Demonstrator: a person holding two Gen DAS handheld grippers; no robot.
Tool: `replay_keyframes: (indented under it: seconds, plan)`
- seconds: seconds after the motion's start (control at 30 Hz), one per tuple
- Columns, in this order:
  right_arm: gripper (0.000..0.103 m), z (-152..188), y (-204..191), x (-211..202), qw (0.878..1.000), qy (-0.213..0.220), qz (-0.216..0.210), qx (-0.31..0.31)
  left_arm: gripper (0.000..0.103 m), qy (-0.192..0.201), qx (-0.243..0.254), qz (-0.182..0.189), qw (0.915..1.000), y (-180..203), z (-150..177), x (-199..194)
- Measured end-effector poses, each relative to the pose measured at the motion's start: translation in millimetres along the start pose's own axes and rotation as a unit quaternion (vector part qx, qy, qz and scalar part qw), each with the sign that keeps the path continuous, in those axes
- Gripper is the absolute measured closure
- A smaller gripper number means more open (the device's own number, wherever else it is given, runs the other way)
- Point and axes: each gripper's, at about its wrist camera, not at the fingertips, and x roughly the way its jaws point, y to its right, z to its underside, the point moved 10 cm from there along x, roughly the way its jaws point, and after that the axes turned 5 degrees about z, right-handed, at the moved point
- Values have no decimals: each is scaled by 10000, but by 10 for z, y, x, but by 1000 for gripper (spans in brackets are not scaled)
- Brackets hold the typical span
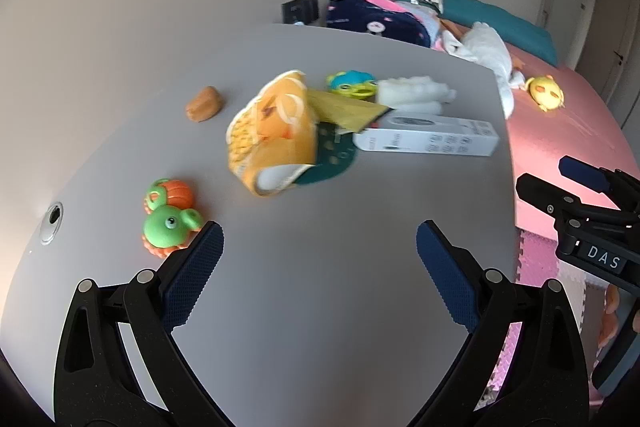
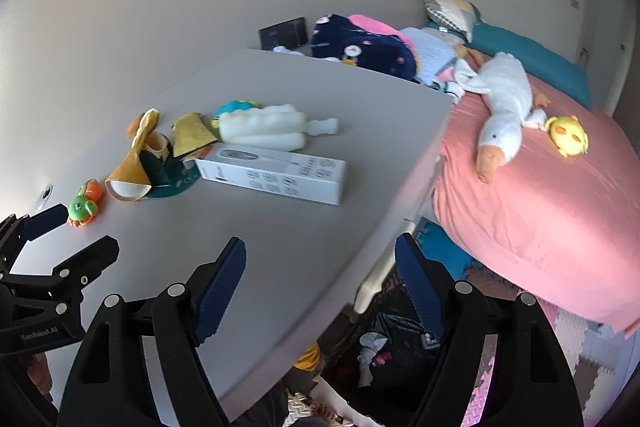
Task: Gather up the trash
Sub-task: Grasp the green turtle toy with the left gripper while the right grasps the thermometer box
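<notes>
Left wrist view: my left gripper (image 1: 320,247) gapes empty over the table (image 1: 300,307); the crumpled orange wrapper (image 1: 272,135) lies mid-table, light, crushable.

Right wrist view: my right gripper (image 2: 320,263) hangs apart at the table's near edge; the white box (image 2: 276,173) looks stiff, best pinched across its narrow sides.

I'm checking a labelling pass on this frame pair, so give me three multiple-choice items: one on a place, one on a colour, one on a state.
1. Where does the white box lie?
A on the table
B on the bed
C on the floor

2. What colour is the bedsheet?
A green
B pink
C black

3. How does the right gripper stand?
A shut on the box
B shut on a toy
C open, holding nothing

Key: 1 A, it rests flat on the grey table; 2 B, the cover under the goose toy is pink; 3 C, only table edge and floor show between its fingers.
</notes>
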Motion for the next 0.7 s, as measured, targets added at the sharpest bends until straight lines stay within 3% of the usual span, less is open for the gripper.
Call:
replay_keyframes:
  seconds: [0.7]
  plan:
    - [26,-376,-482,597,9939,-149,12,-1097,9,-21,-682,-400,9969,-877,-80,139]
